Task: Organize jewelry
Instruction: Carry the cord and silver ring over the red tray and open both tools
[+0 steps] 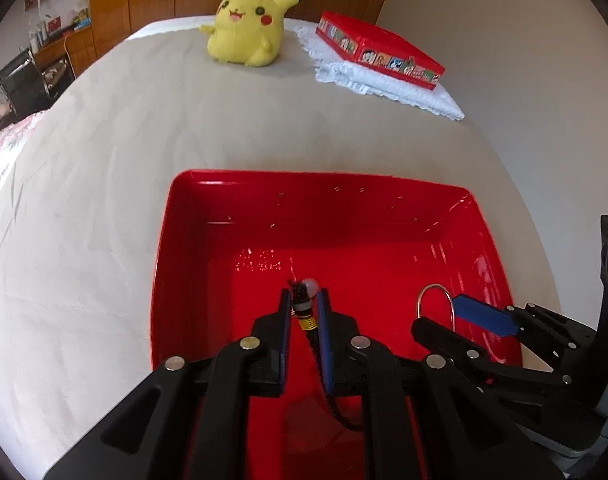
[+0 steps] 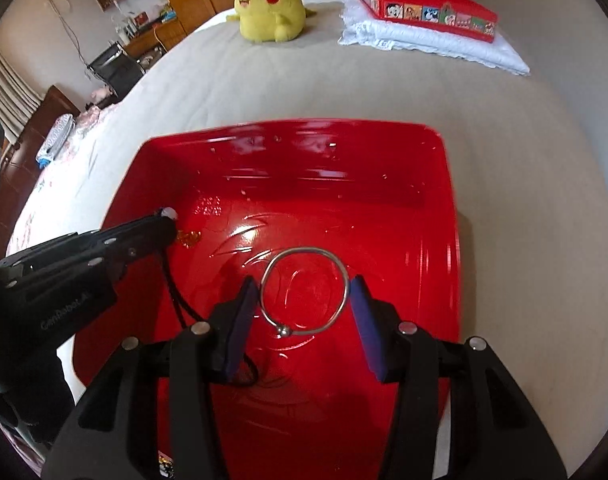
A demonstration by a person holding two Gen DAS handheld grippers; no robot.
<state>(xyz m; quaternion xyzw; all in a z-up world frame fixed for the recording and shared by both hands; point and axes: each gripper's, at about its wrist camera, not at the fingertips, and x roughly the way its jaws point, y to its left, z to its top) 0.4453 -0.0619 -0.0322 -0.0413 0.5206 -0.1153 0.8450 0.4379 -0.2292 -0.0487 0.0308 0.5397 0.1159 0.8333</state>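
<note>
left gripper (image 1: 306, 300) clamped on black cord necklace (image 1: 304, 308) over red tray (image 1: 191, 264), right gripper (image 2: 304, 300) spread wide, fingers flanking silver bangle (image 2: 304, 292)

Both tools are matte black plastic with angular linkage arms joined by round silver rivets. The left gripper (image 1: 306, 312) and right gripper (image 2: 304, 292) carry flat blue pads (image 2: 366, 320) on their fingers. Faint grey lettering marks the left one's body.
</note>
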